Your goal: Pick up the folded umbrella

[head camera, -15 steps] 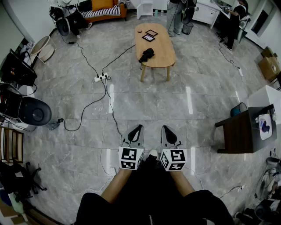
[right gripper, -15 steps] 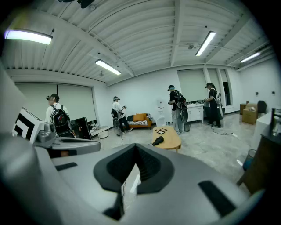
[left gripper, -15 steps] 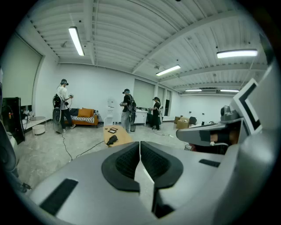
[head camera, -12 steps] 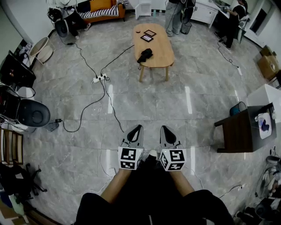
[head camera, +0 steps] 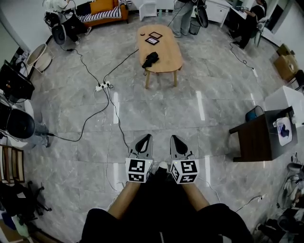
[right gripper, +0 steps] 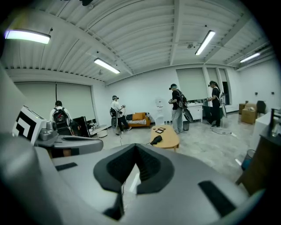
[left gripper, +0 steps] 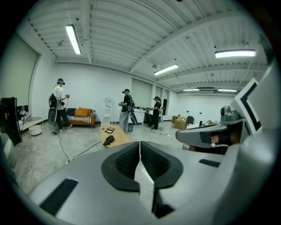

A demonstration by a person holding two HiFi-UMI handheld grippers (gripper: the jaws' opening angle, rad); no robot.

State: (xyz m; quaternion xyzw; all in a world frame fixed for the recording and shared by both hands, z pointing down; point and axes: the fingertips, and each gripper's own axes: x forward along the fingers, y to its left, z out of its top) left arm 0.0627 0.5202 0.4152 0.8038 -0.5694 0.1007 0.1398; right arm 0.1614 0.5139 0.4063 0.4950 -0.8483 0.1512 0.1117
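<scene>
Far ahead on the table [head camera: 167,56] lies the folded umbrella [head camera: 150,59], angled near-left to far-right, well apart from the closed, empty left gripper [head camera: 146,140] and right gripper [head camera: 175,141]; the left lines up better.

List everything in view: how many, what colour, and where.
folded umbrella: one, black, on the table's near end
table: one, light wood, far centre of the floor
flat framed items: two, dark, table's far end
power strip: one, white, floor left of table
sofa: one, orange, far left
side table: one, dark brown, right
left gripper: one, grey, shut, empty
right gripper: one, grey, shut, empty
</scene>
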